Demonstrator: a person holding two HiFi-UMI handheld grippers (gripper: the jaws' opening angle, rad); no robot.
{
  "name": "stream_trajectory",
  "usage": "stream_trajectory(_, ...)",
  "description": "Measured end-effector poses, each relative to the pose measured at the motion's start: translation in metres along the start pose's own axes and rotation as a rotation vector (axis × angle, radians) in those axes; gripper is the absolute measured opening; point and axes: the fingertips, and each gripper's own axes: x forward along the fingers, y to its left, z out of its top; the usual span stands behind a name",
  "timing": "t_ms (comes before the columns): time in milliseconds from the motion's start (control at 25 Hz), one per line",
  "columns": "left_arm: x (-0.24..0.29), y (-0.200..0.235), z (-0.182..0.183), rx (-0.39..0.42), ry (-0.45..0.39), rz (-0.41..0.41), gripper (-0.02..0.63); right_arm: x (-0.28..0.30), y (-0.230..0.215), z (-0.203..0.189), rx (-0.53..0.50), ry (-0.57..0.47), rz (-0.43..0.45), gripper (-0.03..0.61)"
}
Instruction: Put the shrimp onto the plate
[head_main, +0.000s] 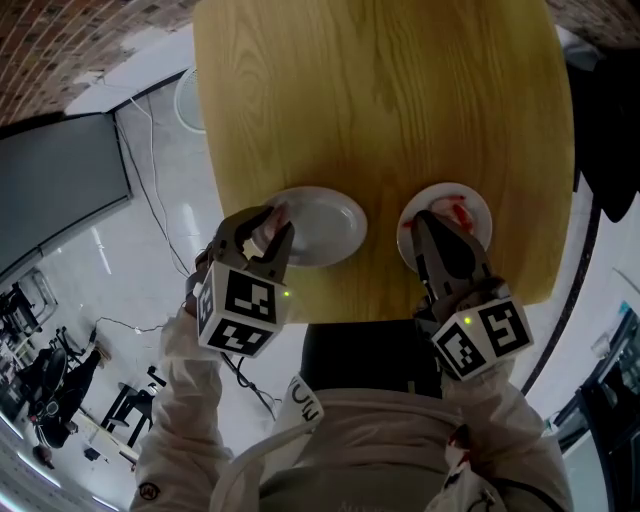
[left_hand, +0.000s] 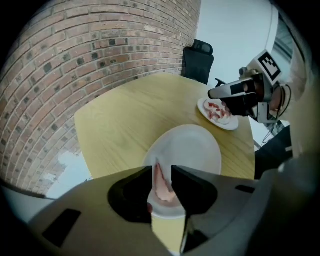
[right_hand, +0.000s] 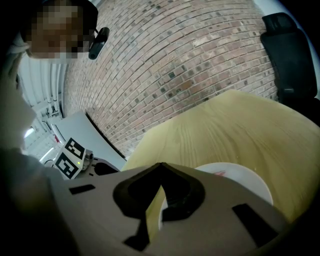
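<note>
Left tongs (left_hand: 162, 169) pinch a shrimp (left_hand: 163, 186) over the plate (left_hand: 196, 145).

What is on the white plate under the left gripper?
Only one pink shrimp shows over that plate, between the left gripper's jaws; the rest is bare. The gripper covers the near rim, so whether the shrimp touches the plate is unclear.

Upper frame, the yellow wooden counter (head_main: 380, 90) lies bare. Near its lower edge a round white plate (head_main: 330, 225) and a smaller white plate of red shrimp (head_main: 478, 205) sit apart, bare wood between.
</note>
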Motion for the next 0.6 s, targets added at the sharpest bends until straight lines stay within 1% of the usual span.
stream_trajectory(600,0.006,0.004,-0.004,-0.021,0.003,-0.029,0.084,0.012,0.001,-0.002,0.011,0.011,-0.004,0.025)
